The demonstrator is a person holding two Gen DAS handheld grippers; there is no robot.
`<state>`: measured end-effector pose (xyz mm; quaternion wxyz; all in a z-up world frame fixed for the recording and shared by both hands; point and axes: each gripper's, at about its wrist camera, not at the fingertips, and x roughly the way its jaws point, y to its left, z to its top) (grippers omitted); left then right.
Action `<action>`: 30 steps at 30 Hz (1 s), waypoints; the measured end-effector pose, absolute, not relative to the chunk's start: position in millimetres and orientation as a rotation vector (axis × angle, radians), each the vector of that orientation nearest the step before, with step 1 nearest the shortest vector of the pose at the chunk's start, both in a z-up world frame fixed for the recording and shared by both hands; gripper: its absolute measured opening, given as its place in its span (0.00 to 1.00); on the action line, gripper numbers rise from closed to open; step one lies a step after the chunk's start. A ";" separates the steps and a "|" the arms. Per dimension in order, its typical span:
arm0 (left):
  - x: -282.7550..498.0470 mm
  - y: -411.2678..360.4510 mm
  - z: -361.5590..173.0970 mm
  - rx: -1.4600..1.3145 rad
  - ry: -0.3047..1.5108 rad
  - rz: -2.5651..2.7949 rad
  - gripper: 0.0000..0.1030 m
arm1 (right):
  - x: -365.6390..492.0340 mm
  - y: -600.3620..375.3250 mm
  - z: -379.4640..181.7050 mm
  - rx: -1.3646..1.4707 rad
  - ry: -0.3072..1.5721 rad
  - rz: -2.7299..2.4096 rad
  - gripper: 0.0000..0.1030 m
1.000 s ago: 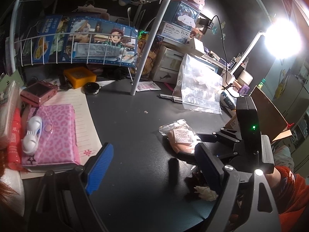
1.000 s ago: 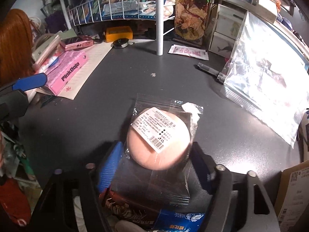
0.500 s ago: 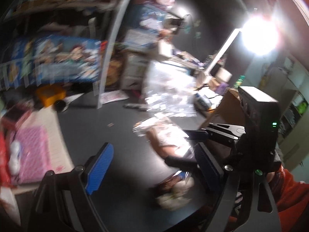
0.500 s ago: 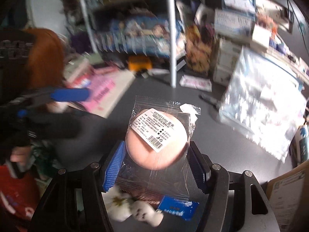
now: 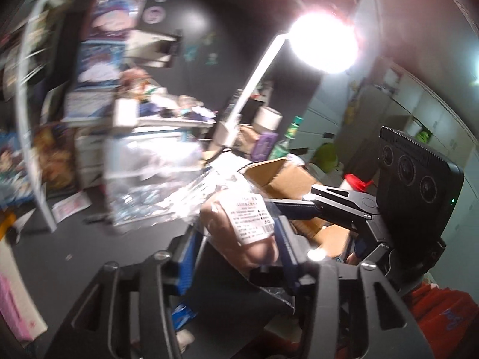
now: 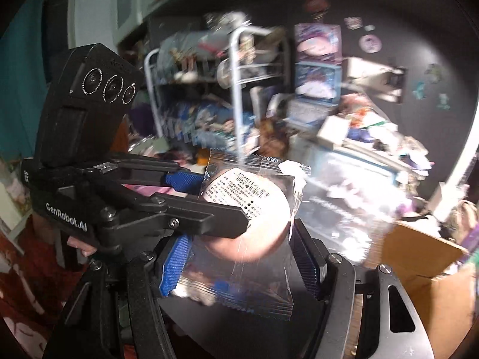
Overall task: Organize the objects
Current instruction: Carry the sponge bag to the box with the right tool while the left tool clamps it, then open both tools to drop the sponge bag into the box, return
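Observation:
A round peach puff sealed in a clear packet with a white label [image 6: 254,215] is held up in the air above the dark desk. My right gripper [image 6: 239,257] is shut on the packet's lower part. My left gripper [image 5: 236,251] has come in from the left and its jaws stand on both sides of the same packet [image 5: 239,227], close on it. In the right wrist view the left gripper's fingers [image 6: 185,212] cross in front of the puff. Both views are blurred by motion.
An open cardboard box [image 5: 287,179] stands at the right [image 6: 419,257]. A large clear zip bag [image 5: 155,179] leans behind. A lit desk lamp [image 5: 323,45] glares above. A white wire rack [image 6: 236,95] with clutter fills the back. Small items lie on the desk below [image 5: 182,317].
The right gripper has lifted the packet off the desk. The left gripper has swung right, narrowed its jaws and come onto the packet.

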<state>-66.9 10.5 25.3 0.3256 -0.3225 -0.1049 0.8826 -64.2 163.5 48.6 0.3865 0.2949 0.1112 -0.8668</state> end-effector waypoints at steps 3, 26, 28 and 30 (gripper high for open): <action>-81.3 44.2 34.0 -0.847 -0.241 2.263 0.37 | -67.4 197.4 54.7 0.758 0.250 -2.255 0.60; -120.9 130.1 44.1 -0.881 -0.112 2.240 0.73 | -96.6 299.8 36.5 0.921 0.161 -2.331 0.72; -116.4 119.5 47.9 -0.871 -0.110 2.275 0.73 | -96.7 300.4 37.2 0.918 0.155 -2.337 0.72; -111.6 110.0 49.5 -0.863 -0.109 2.307 0.73 | -95.6 299.8 37.8 0.915 0.154 -2.343 0.72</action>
